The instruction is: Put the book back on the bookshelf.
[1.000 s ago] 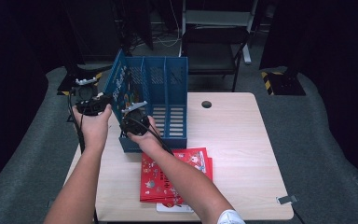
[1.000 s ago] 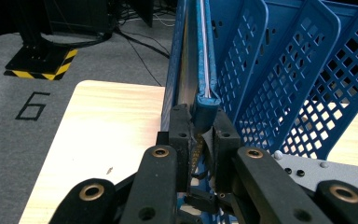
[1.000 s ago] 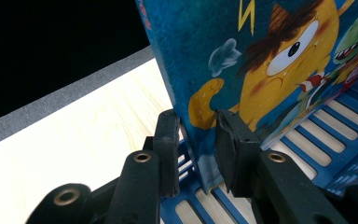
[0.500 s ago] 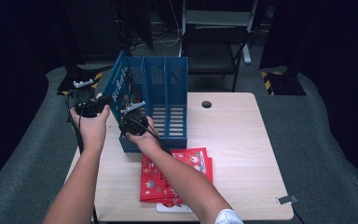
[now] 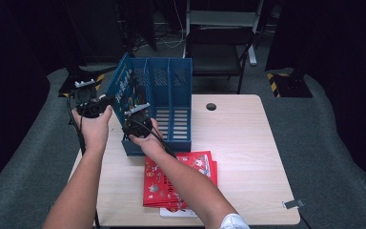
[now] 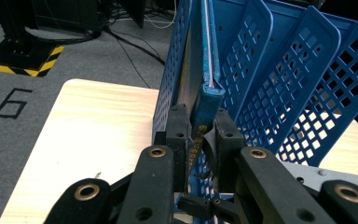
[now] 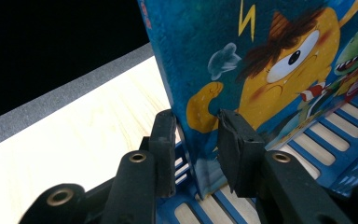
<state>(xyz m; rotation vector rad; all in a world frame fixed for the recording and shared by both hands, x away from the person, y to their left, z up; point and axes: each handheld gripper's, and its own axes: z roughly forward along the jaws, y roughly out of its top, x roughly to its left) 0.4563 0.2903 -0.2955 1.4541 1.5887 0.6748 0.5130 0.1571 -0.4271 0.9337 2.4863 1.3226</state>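
Note:
A blue picture book (image 5: 127, 93) stands tilted in the leftmost slot of a blue file rack (image 5: 176, 81). My left gripper (image 5: 106, 101) comes in from the left. In the left gripper view it (image 6: 203, 135) is shut on the book's near edge (image 6: 209, 79), close against the rack's outer wall (image 6: 172, 70). My right gripper (image 5: 134, 114) is at the rack's front. In the right gripper view its jaws (image 7: 196, 140) straddle the book's lower corner (image 7: 270, 70) with a gap showing. They have just been easing open.
A stack of red picture books (image 5: 181, 181) lies flat on the wooden table (image 5: 248, 167) in front of the rack. The rack's two right slots (image 6: 303, 93) hold nothing. A cable hole (image 5: 211, 106) sits behind the rack, and a chair (image 5: 219, 52) stands beyond the table.

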